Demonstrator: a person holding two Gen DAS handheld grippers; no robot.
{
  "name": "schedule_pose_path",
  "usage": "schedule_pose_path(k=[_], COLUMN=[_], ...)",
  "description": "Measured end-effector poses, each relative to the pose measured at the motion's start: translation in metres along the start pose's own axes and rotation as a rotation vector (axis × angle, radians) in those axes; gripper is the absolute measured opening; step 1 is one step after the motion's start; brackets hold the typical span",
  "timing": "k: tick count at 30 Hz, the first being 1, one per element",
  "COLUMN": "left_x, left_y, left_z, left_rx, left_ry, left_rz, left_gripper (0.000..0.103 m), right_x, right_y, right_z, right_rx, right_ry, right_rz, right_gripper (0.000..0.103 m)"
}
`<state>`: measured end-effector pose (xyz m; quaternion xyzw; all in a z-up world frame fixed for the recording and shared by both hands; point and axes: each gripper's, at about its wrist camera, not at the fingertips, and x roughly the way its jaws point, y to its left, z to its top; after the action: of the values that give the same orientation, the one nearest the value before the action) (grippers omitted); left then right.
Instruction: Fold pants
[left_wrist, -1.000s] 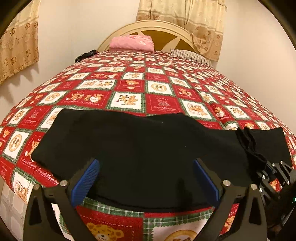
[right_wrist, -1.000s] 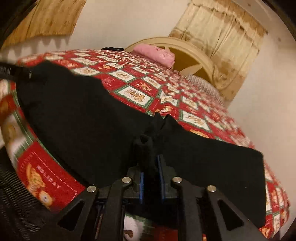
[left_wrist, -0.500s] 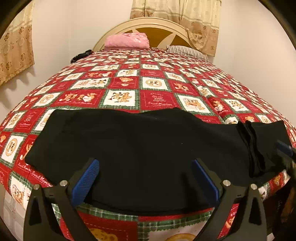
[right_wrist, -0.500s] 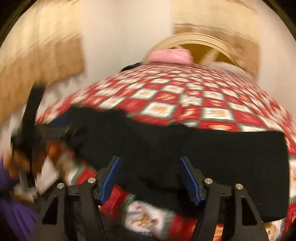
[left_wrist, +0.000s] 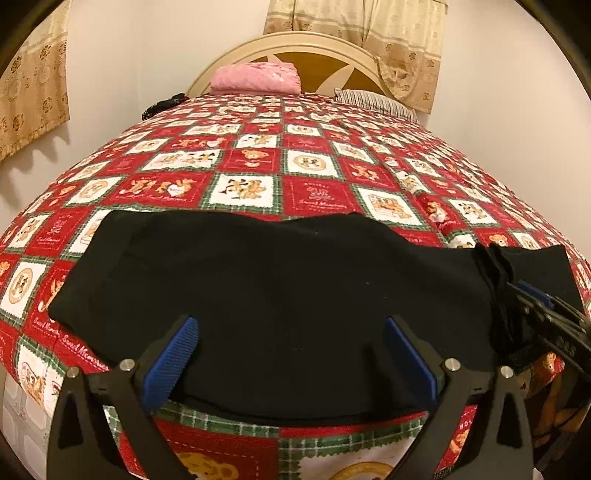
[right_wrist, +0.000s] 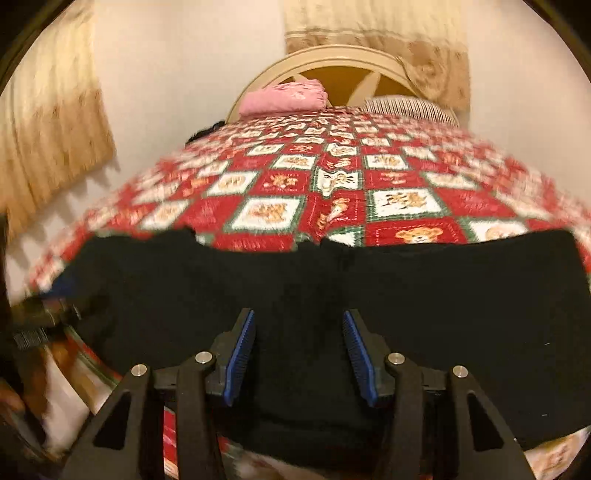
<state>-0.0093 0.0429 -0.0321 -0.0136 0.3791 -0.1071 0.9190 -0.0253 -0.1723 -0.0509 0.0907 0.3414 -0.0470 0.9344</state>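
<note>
Released a second ago: right gripper (right_wrist: 298, 354), then clamped on a bunched ridge of the pants (left_wrist: 280, 302), now parted partway and holding nothing, swung square-on to the bed (left_wrist: 251, 184); left gripper (left_wrist: 291, 360) unchanged, spread wide, empty, hovering over the near hem; pants spread flat across the near edge of the quilt, directly ahead of both tools, a gathered ridge remaining off to the right of the left tool; probably laid crosswise so the next fold can be reached from the bedside.
</note>
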Motion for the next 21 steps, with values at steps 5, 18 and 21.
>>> schedule_pose_path(k=[5,18,21], left_x=[0.001,0.003,0.0], left_y=[0.005,0.014,0.012], left_z=[-0.002,-0.002,-0.001], left_rx=[-0.019,-0.051,-0.036], left_ry=[0.005,0.012,0.007], left_rz=[-0.01,-0.015,-0.01], left_gripper=[0.102,0.102,0.102], right_x=[0.018,-0.008,0.004], right_y=[0.016,0.056,0.072], right_z=[0.001,0.002,-0.004], right_rx=[-0.078,-0.268,-0.294], right_ry=[0.038,-0.045,-0.023], right_rz=[-0.152,-0.157,-0.12], right_gripper=[0.051,0.014,0.014])
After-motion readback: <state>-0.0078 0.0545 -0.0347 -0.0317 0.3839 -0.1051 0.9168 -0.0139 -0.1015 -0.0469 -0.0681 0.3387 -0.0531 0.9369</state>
